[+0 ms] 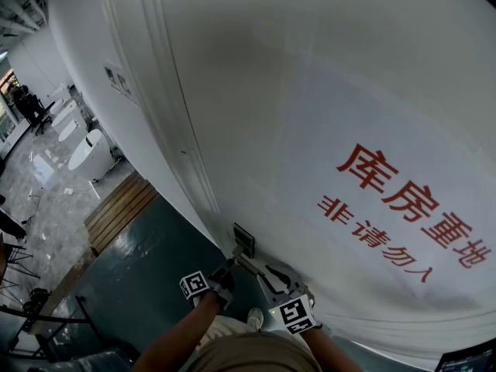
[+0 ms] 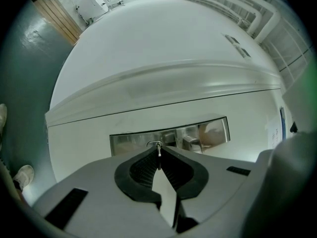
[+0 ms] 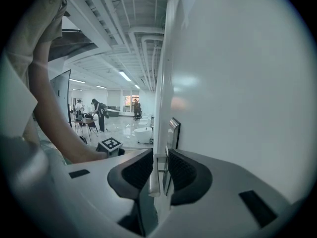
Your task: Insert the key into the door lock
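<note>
Both tongs are clenched. My left tongs (image 2: 159,151) pinch the key (image 2: 158,157) edge-on between the pads, its thin blade pointing straight at the steel lock plate (image 2: 208,130) on the door (image 1: 325,91). In the left gripper view the blade's tip meets the small keyhole (image 2: 154,144) on that plate, so I judge the key lined up and at the mouth of the lock, perhaps just started in. How deep it sits I cannot tell, because the jaws hide most of the blade.

My right tongs (image 3: 160,155) are closed on a silver bar that I take to be the door handle (image 3: 153,180), just beside the same plate. That grip seems to be steadying the door.

What is done, as I read it: the key is picked up, carried over and aimed. What is left is pushing the blade fully home, keeping it level so it does not bind, and then letting go.
</note>
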A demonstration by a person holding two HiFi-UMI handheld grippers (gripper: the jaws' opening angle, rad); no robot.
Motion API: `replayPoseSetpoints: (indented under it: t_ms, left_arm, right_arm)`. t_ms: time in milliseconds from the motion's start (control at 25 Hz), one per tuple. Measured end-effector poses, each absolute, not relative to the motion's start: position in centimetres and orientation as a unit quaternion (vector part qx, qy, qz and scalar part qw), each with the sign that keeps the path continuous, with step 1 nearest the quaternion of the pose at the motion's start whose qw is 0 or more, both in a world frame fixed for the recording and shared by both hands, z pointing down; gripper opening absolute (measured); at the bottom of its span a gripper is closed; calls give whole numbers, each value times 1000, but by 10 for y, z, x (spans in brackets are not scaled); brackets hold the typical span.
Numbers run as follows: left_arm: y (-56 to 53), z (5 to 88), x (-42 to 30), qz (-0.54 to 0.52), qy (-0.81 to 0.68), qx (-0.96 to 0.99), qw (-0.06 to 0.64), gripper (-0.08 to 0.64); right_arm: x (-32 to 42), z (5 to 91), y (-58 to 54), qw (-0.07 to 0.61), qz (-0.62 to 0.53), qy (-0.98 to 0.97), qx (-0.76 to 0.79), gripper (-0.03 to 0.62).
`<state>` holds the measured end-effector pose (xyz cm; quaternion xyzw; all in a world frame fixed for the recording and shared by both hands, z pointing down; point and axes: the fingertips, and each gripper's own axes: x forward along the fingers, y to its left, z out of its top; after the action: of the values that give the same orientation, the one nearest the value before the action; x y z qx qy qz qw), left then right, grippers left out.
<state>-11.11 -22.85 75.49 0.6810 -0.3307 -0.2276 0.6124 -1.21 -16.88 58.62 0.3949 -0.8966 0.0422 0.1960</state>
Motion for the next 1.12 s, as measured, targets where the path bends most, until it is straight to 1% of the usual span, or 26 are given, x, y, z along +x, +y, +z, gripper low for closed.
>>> replayPoseSetpoints:
  t_ms: [1120]
  left_arm:
    - [-235,757,-111,-245,-326,674,616,32]
  right_arm:
    - [-12,587,-174,198,34,-900,387,101]
